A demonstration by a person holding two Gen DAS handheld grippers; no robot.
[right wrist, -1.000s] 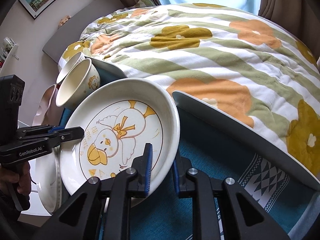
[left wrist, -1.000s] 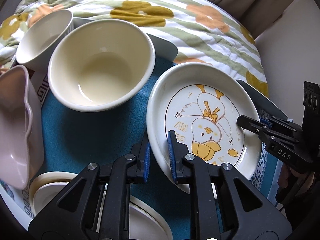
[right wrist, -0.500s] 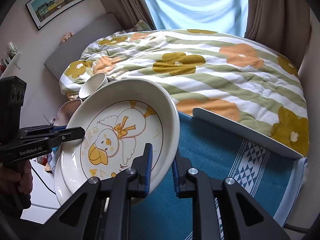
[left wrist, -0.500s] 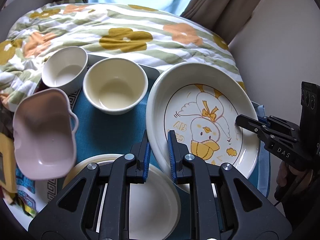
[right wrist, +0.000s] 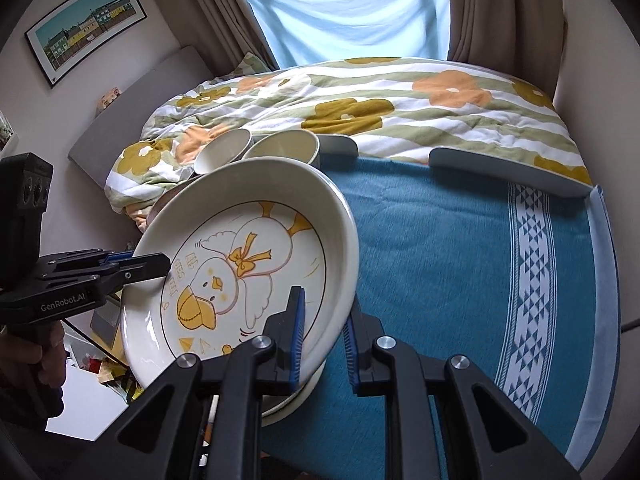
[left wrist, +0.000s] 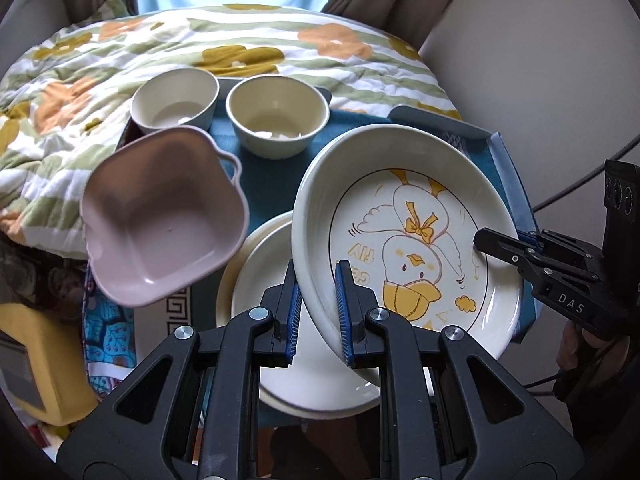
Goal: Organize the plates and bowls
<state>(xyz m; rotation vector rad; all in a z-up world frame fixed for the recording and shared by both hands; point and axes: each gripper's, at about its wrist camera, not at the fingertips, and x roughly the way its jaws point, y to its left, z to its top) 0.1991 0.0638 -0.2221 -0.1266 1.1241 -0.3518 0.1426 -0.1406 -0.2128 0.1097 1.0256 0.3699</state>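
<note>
Both grippers are carrying the duck plate, tilted, above the plain plate at the near edge of the blue cloth; stacking appears to be under way but unfinished. The two bowls and the pink dish are sitting apart, apparently not yet sorted. The left gripper is clamping the plate's left rim between closed-in jaws. The right gripper is clamping the opposite rim likewise, both pointing inward toward each other.
</note>
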